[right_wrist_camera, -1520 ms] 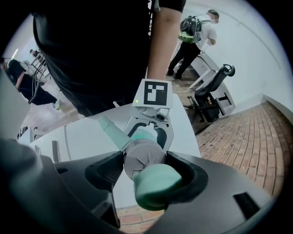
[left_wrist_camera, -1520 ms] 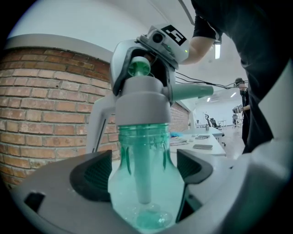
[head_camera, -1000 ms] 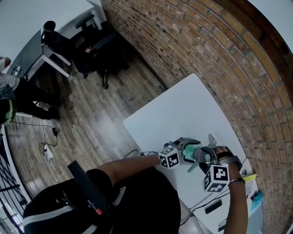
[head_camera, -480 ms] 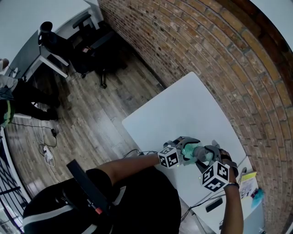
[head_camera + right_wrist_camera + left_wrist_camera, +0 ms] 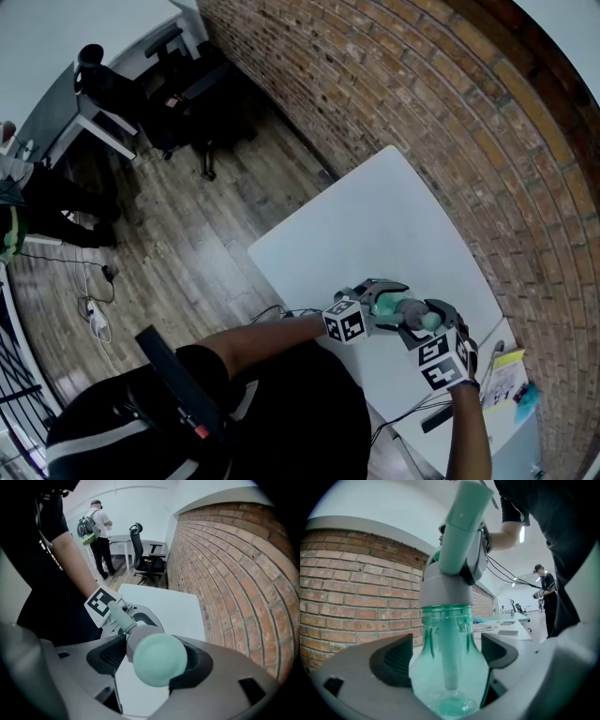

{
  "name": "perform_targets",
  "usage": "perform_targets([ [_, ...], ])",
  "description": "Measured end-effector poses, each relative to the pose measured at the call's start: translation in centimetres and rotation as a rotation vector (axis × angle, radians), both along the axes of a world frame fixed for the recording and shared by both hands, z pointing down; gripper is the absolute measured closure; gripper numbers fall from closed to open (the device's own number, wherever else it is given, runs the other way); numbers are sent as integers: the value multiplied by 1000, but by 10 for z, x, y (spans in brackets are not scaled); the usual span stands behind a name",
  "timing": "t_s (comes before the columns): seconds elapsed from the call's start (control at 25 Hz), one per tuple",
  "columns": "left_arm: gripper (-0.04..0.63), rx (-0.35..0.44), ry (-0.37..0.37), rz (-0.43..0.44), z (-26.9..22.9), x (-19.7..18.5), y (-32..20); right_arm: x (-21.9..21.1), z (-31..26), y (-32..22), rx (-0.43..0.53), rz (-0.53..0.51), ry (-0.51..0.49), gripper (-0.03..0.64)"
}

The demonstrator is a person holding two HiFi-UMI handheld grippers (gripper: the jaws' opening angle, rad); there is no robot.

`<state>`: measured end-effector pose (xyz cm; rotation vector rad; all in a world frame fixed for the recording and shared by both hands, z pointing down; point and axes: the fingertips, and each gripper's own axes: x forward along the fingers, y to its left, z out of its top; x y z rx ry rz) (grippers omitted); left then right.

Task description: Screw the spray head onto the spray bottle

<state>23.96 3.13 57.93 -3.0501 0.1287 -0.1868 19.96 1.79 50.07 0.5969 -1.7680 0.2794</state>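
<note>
Brickwork (image 5: pixel 351 588) behind; left hand-held gripper (image 5: pixel 447 657) clamps spray bottle (image 5: pixel 445 620) bearing spray head (image 5: pixel 461 531).

A glossy, see-through green plastic bottle (image 5: pixel 450 667) carries a matt plastic spray head (image 5: pixel 158 659). Behind: rough brick wall (image 5: pixel 422 112), smooth white table (image 5: pixel 375 234), wood-plank floor (image 5: pixel 187 244).
</note>
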Motion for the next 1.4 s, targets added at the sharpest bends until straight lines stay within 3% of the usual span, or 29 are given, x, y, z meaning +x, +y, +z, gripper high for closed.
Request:
perform_targets([
  [0.24,152,-9,4,6,0,0,-1,0,5,-5,-54,216,-120,330],
  [0.48,151,-16,2,16,0,0,0,-2,-6,-5,-51,176,-146,330],
  [0.68,151,-22,-8,25,1,1,0,1,-54,-18,35,141,-236,330],
  [0.84,151,-25,-17,39,2,2,0,3,-75,-12,83,14,-275,333],
  [0.96,150,-22,-24,26,3,0,-1,9,-70,-3,124,-164,-152,364],
  [1.04,150,-23,-30,7,4,1,0,13,-63,5,100,-258,-68,364],
  [1.24,150,-30,-44,-38,5,6,-3,13,-54,6,24,-319,-56,364],
  [1.4,150,-29,-43,-87,5,5,-3,6,-44,10,4,-434,-21,364],
])
